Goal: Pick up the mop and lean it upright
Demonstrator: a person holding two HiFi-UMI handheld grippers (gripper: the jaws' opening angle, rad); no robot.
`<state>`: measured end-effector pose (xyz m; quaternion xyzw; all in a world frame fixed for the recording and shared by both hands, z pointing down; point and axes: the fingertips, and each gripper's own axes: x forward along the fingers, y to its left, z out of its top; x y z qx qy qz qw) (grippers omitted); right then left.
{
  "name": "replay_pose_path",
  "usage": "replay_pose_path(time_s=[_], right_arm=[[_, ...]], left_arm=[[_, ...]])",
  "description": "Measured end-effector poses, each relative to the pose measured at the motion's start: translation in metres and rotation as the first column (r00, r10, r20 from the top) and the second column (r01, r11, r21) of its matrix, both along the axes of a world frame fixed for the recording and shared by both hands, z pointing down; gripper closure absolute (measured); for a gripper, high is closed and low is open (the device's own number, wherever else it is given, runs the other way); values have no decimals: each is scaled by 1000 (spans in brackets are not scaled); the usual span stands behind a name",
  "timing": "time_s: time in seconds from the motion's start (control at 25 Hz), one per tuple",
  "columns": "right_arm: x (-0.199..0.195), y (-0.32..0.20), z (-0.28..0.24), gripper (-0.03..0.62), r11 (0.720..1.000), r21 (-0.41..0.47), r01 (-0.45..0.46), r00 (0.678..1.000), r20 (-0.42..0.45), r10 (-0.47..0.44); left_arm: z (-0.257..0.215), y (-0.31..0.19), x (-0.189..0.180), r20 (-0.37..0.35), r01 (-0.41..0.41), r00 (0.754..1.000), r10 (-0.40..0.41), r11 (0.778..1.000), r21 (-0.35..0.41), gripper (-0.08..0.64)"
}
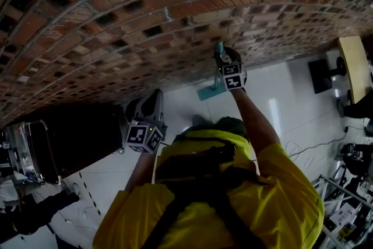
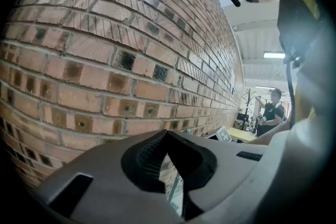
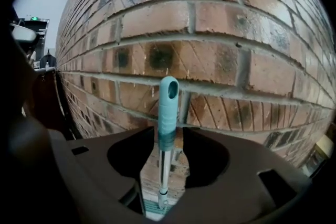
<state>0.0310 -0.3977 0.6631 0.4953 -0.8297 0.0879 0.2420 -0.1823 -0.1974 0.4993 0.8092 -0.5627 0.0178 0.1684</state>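
Leaning upright against the red brick wall (image 3: 220,23), the teal-gripped, chrome-shafted mop (image 3: 168,107) stood between the right gripper's (image 3: 167,147) 2 jaws, narrowly apart around its handle, not clamping. The left gripper (image 2: 168,157) hung aside, slightly parted, empty.

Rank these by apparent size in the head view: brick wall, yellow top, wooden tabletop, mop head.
1. brick wall
2. yellow top, though its nearness to the camera inflates it
3. wooden tabletop
4. mop head
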Motion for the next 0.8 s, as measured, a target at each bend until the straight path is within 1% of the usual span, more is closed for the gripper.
replay_pose_path(time_s=[0.08,0.2,0.32,0.44,0.48,0.56,0.6,0.64,0.68,0.72,0.76,0.8], right_arm=[[5,2,-11,413,1000,11,-13,1000,14,12],[12,17,-55,413,998,60,-24,996,91,18],[18,50,-120,413,992,127,-7,983,184,-17],[24,87,-195,414,972,235,23,967,243,-81],[26,100,-216,435,962,272,31,962,252,-103],[32,124,-249,442,945,325,33,950,285,-132],[36,134,-261,479,941,336,28,940,311,-139],[40,143,-270,499,940,342,19,929,341,-142],[44,150,-277,500,939,343,4,919,370,-139],[49,155,-280,539,940,341,-16,912,390,-127],[54,160,-280,582,943,332,-34,910,400,-108],[59,163,-277,584,947,317,-48,912,402,-88]], left_arm=[[1,0,-1,-9,4,1000,-4,1000,-1,560],[0,-2,-1,-15,2,1000,-2,1000,4,560],[-3,-6,0,-13,-8,1000,8,1000,14,560],[-12,-12,1,-12,-23,1000,23,999,36,560],[-17,-14,2,-10,-28,1000,28,999,46,560],[-25,-15,5,-11,-33,999,34,998,56,560],[-30,-15,7,-12,-35,999,36,998,60,560],[-35,-16,8,-16,-37,999,38,997,67,560],[-42,-16,10,-28,-40,999,42,996,84,560],[-50,-15,12,-48,-43,998,48,993,109,560],[-58,-15,15,-72,-46,996,56,990,134,560],[-65,-15,18,-88,-51,994,64,987,149,560]])
